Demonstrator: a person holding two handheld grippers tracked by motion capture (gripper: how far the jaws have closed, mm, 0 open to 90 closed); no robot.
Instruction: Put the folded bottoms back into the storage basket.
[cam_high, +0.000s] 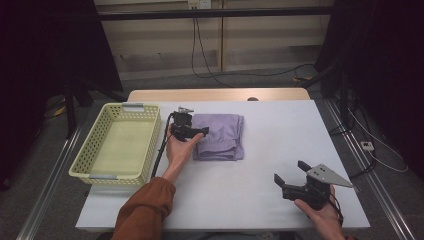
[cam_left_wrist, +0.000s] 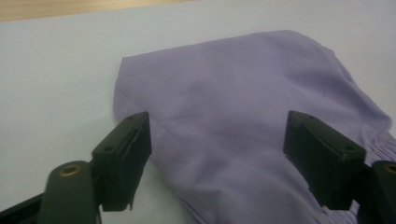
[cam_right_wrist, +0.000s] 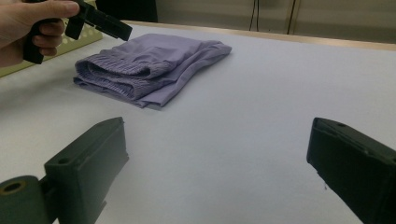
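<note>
A folded lilac cloth (cam_high: 220, 136) lies on the white table (cam_high: 260, 200), just right of a basket. My left gripper (cam_high: 197, 131) hovers at the cloth's left edge, held from below by a hand in an orange-brown sleeve. In the left gripper view its jaws (cam_left_wrist: 219, 123) stand apart with the cloth (cam_left_wrist: 233, 102) spread between and beyond them, and the pads do not press on it. The right gripper view shows the cloth (cam_right_wrist: 149, 65) as a stack with ribbed edges, the left gripper (cam_right_wrist: 98, 21) above its far corner. My right gripper (cam_high: 290, 171) rests open near the table's front right with nothing between its jaws (cam_right_wrist: 219, 135).
A pale yellow-green plastic basket (cam_high: 85, 147) with nothing in it stands at the table's left side, close to the left hand. Cables run along the floor behind and to the right of the table. A wooden strip (cam_high: 220, 95) edges the table's far side.
</note>
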